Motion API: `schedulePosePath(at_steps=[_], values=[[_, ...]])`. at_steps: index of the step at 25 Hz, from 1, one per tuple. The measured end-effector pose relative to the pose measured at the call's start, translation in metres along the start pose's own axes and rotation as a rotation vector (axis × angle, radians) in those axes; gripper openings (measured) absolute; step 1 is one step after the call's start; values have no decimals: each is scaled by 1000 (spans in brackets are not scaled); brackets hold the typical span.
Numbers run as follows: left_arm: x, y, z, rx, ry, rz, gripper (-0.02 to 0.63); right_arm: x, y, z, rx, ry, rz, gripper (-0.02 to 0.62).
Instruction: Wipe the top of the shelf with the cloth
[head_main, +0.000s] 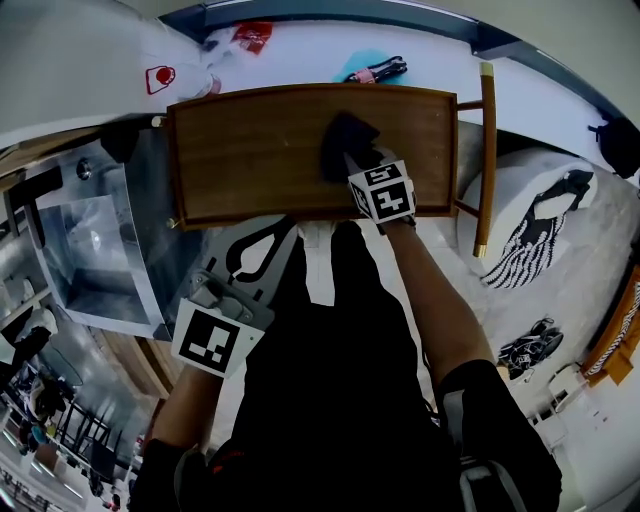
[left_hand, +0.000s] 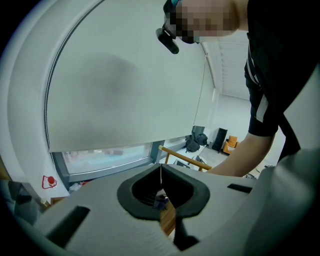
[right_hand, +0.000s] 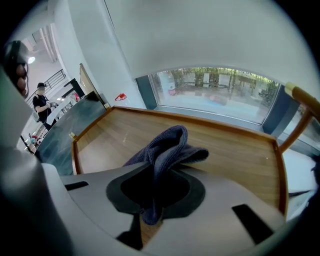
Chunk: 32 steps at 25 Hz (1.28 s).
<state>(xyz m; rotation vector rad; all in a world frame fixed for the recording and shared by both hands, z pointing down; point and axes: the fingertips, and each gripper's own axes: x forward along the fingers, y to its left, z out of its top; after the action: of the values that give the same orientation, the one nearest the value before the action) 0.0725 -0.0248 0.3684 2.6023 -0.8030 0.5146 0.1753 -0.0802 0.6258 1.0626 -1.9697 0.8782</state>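
Right gripper view: the dark ribbed cloth (right_hand: 167, 145) is bunched and soft, pinched by one fold in the closed fingers of the right gripper (right_hand: 159, 172). The rest drapes ahead onto the smooth wooden shelf (right_hand: 225, 150) top, right of centre. Most unwiped wood lies leftward along its long axis. The left gripper (head_main: 280, 228) hangs off the near edge, fingers together, empty

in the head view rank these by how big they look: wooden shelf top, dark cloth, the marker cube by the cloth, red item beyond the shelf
1. wooden shelf top
2. dark cloth and marker cube: about alike, and the cube is nearer the camera, so unranked
3. red item
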Motion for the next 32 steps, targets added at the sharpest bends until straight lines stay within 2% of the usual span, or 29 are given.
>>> schedulePosePath(at_steps=[21, 32], values=[[61, -43, 23, 31, -6, -72, 21, -47, -86, -28, 34, 7, -101, 48], [63, -39, 28, 19, -19, -74, 21, -63, -109, -36, 27, 27, -175, 48]])
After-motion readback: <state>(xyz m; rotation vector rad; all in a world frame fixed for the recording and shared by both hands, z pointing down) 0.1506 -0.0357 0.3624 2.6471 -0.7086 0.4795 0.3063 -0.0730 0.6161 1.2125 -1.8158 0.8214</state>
